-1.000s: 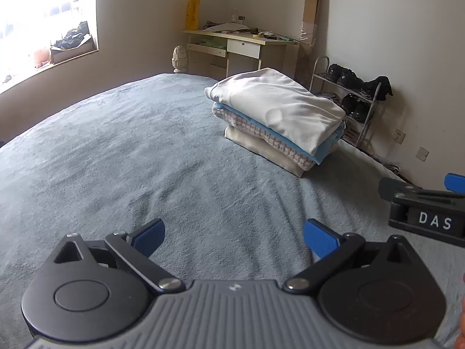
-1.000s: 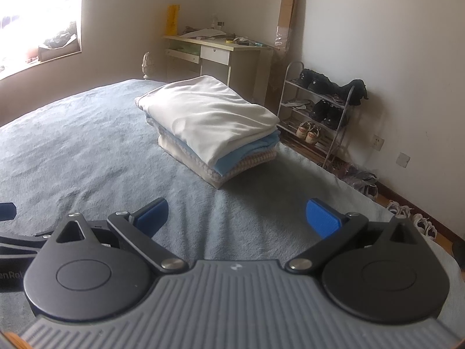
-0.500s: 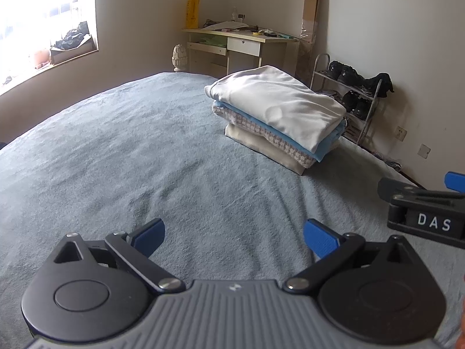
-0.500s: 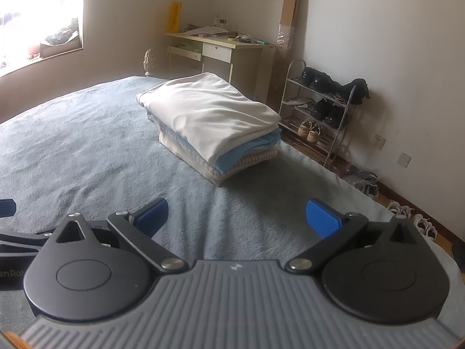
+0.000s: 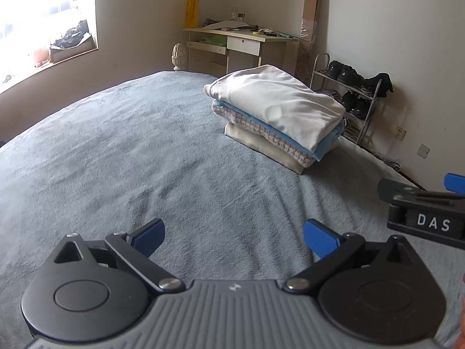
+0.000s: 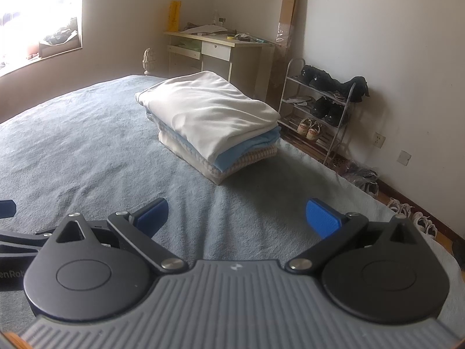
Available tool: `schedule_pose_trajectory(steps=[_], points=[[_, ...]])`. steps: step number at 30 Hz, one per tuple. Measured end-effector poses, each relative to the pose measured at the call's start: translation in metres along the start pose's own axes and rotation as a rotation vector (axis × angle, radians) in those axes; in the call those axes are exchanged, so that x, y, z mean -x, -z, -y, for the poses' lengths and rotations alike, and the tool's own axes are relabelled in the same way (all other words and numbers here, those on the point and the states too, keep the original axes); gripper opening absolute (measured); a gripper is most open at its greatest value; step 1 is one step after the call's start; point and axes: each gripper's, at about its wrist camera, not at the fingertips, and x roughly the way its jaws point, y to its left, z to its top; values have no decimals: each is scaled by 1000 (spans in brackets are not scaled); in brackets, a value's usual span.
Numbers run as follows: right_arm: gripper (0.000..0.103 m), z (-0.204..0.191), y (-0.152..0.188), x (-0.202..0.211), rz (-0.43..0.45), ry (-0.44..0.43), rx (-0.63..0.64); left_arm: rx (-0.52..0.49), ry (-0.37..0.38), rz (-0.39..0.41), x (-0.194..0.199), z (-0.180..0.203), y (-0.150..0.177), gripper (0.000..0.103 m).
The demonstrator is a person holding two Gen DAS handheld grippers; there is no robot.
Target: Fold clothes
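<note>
A stack of folded clothes [image 5: 276, 116] sits ahead and right of the left gripper [image 5: 234, 237], and ahead, slightly left, of the right gripper [image 6: 237, 216]; a white garment [image 6: 209, 113] lies on top, over a light blue one [image 6: 247, 148]. Nothing lies between either tool and the stack. Both grippers hover spread wide, holding nothing, above the grey-blue bedspread [image 5: 130, 151]. Beyond the stack stand a desk [image 6: 221, 49] and, to its right, a shoe rack [image 6: 319, 110] against the wall.
</note>
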Motion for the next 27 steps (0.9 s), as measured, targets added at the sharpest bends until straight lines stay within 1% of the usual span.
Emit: schedule_pose_trajectory(steps=[27], points=[[102, 4, 1, -3, -12, -3, -12, -4, 3, -10, -2, 2, 0, 102]])
